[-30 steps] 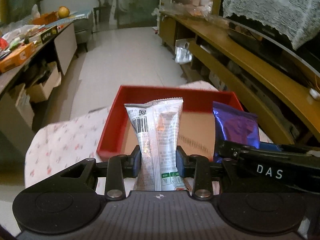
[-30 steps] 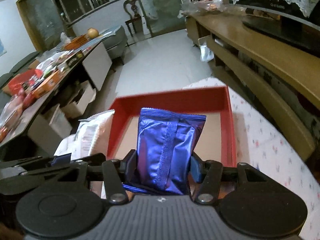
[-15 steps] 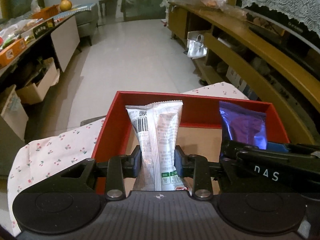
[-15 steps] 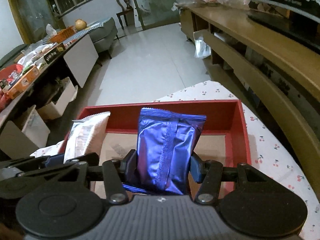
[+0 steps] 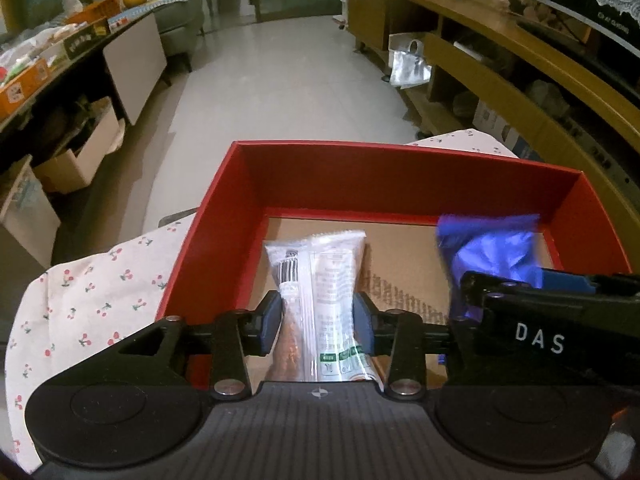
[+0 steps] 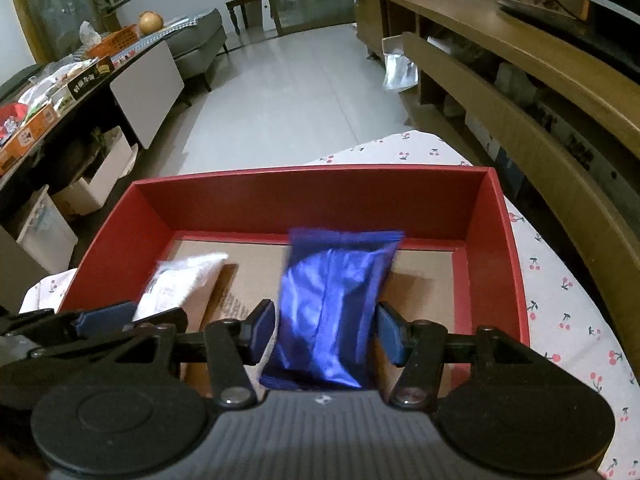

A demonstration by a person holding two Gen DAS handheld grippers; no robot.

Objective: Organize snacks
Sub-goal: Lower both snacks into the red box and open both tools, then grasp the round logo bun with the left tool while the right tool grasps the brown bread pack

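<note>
a: both tools are over the red box (image 5: 400,168) now. the left gripper (image 5: 316,322) is clenched on the clear snack packet (image 5: 320,280), which hangs inside the box near its left wall, above the cardboard floor (image 5: 400,256).

b: and the right gripper (image 6: 326,330)? its pads look parted around the blue snack packet (image 6: 336,300). the packet is blurred, so i'd judge it released, dropping into the right half of the box.

a: for a neat finish, lower the clear one until it touches the floor, then let go, so both lie side by side, not overlapping.

b: any writing?

a: "das" in white on the right tool's side in the left view. a barcode and green marks on the clear packet, the print too small to read.
</note>
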